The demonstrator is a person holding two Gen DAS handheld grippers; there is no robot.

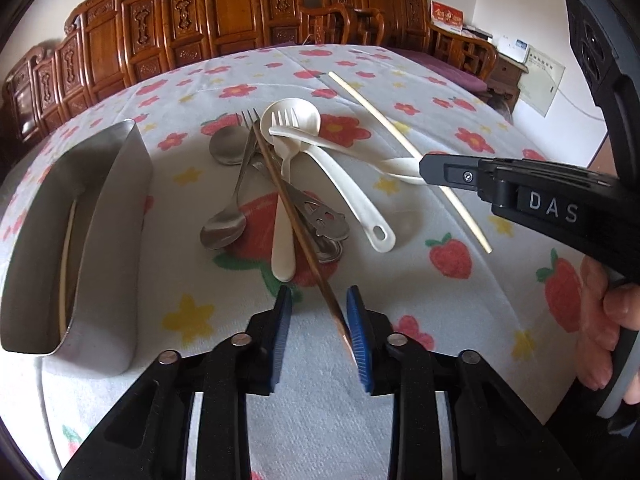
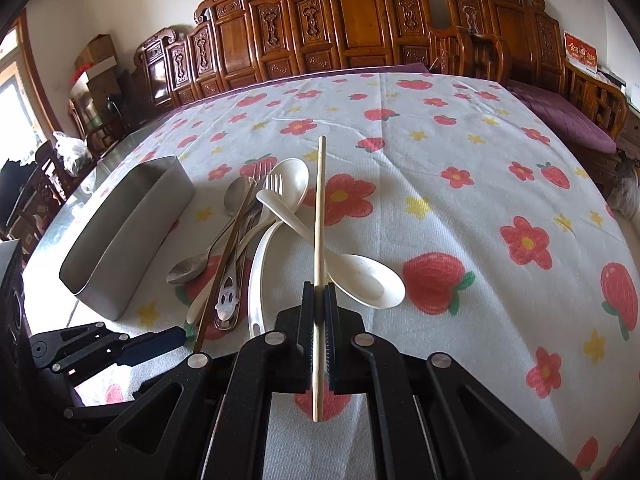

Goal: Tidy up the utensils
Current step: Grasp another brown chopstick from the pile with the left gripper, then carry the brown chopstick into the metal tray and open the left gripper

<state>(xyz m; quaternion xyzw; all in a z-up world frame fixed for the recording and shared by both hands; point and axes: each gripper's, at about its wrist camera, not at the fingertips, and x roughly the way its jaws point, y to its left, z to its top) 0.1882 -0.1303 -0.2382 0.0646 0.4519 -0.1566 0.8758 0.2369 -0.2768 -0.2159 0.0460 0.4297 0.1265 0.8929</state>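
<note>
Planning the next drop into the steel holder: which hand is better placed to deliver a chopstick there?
Right. The right gripper is shut on the cream chopstick. The left gripper merely straddles the brown chopstick, pads not yet pressing, though nearer the holder.

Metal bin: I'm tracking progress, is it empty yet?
Not empty: the metal bin holds one pale chopstick against its inner wall.

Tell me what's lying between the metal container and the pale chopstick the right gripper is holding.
The utensil pile: metal spoons, a fork, white plastic spoons and a brown chopstick. The right wrist view shows it, metal container left, pale chopstick right.
</note>
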